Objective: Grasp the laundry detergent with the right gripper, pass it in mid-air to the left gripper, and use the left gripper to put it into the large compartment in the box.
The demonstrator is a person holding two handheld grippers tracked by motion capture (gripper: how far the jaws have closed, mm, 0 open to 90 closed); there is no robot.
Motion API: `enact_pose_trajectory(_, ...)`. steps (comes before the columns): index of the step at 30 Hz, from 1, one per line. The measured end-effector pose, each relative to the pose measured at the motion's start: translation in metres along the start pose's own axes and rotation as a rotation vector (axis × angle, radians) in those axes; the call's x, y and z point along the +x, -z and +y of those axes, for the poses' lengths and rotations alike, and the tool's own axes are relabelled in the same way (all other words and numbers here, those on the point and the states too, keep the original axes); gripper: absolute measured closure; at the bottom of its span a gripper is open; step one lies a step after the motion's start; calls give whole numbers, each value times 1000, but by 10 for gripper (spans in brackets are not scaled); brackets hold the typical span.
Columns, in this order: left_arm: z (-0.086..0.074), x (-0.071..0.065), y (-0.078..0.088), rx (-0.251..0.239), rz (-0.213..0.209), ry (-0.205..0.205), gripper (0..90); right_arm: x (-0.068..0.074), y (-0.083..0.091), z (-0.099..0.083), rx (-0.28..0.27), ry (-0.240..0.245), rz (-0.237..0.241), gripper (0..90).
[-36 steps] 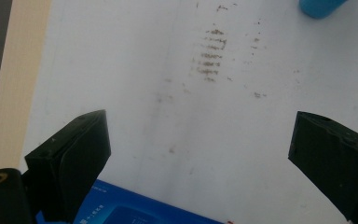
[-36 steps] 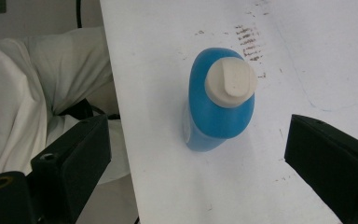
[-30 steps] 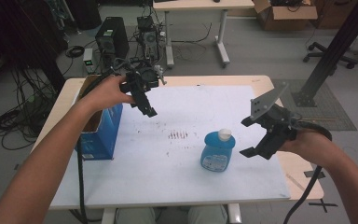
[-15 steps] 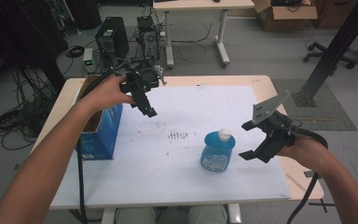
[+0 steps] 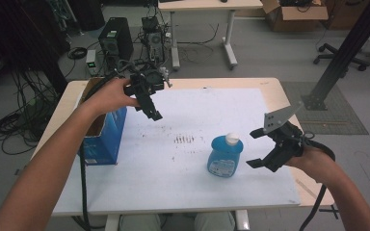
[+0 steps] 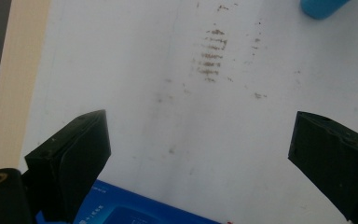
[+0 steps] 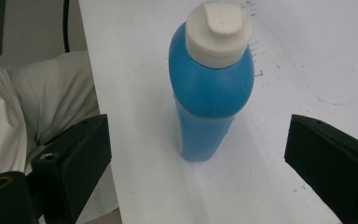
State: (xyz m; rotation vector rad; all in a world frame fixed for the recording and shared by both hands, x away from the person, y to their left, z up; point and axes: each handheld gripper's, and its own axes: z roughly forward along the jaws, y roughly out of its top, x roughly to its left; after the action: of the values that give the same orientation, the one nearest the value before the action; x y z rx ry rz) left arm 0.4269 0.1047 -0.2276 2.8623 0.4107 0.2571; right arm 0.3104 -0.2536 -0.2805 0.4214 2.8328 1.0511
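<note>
Right now the right gripper [image 5: 256,147] sits low at the table's right side, jaws wide apart and holding nothing, pointing at the blue bottle [image 5: 225,155] that stands upright just beside it. Up high, the left gripper [image 5: 149,107] hangs over the blue box [image 5: 101,137], jaws wide apart too, holding nothing

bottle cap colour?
White, on the blue bottle; the cap shows best in the right gripper view.
</note>
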Motion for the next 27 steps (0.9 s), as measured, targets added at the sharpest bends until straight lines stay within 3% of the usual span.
enact_pose_trajectory(27, 3, 0, -4, 6, -1, -1, 59, -6, -20, -32, -171, -32, 7, 69)
